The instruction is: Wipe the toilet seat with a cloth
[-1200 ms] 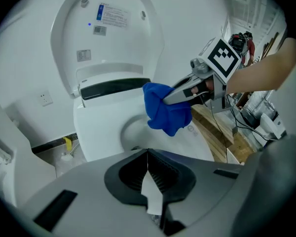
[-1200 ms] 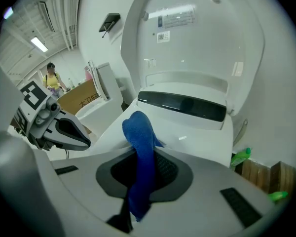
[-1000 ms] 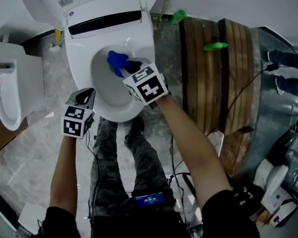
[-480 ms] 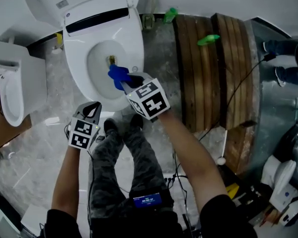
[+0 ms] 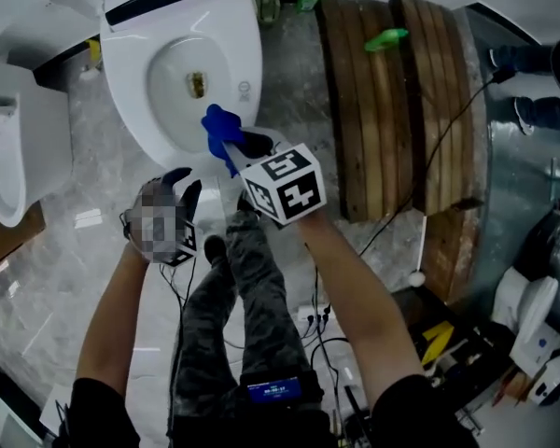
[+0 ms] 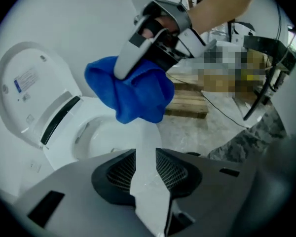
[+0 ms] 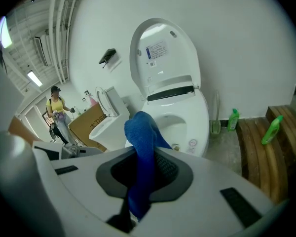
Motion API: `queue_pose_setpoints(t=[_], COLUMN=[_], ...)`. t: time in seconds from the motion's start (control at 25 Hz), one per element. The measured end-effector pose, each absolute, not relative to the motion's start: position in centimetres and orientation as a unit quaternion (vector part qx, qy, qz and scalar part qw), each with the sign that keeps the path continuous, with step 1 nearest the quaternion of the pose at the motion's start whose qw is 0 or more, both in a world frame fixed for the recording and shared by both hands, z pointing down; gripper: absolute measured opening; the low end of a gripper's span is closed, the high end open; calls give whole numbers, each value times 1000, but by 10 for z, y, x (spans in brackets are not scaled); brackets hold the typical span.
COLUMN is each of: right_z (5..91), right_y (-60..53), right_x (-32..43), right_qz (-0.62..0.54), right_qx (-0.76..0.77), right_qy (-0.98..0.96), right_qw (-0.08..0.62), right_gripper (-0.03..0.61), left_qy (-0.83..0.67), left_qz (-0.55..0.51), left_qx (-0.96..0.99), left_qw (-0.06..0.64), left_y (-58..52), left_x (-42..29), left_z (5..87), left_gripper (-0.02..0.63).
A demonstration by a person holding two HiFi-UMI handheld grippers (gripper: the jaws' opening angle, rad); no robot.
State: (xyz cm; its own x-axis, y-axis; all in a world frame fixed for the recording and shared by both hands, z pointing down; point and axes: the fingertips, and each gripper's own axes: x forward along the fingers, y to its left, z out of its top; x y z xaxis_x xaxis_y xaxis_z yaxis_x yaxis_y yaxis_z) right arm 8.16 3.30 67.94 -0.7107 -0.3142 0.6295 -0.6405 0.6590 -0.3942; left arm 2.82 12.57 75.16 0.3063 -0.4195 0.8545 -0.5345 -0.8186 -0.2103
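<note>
right gripper (image 5: 228, 146) clamped on cloth (image 5: 220, 124), pulled back from mid-bowl to front rim of toilet seat (image 5: 131, 110) | left gripper (image 6: 146, 149) jaws just parted, empty (regrip coming?) | wiping pass likely over

Head view: overhead, steeply downward, mid-distance over toilet (image 5: 245, 63) and floor (image 5: 65, 241). Left gripper view: low, close behind own jaws, facing across toilet (image 6: 64, 132) toward wooden pallet (image 6: 187, 106). Right gripper view: close along own jaws, facing toilet (image 7: 190, 115) front and wall (image 7: 237, 43). Shared by all three: toilet, wooden pallet.
</note>
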Motion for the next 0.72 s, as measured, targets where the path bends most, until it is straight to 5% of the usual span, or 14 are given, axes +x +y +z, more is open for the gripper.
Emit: queue_pose_setpoints(t=[0.28, 0.72], right_z=[694, 718], right_y=[73, 102], right_x=[97, 131], right_qz=[312, 319], right_qx=[306, 338], right_qy=[-869, -857], right_qw=[233, 220], right_gripper=[53, 53], left_qy=[-288, -277], left_qz=[554, 590], left_qx=[777, 737], left_qw=[-78, -179], left_y=[126, 119], left_x=[29, 37], left_z=[803, 835], left_gripper=[213, 229])
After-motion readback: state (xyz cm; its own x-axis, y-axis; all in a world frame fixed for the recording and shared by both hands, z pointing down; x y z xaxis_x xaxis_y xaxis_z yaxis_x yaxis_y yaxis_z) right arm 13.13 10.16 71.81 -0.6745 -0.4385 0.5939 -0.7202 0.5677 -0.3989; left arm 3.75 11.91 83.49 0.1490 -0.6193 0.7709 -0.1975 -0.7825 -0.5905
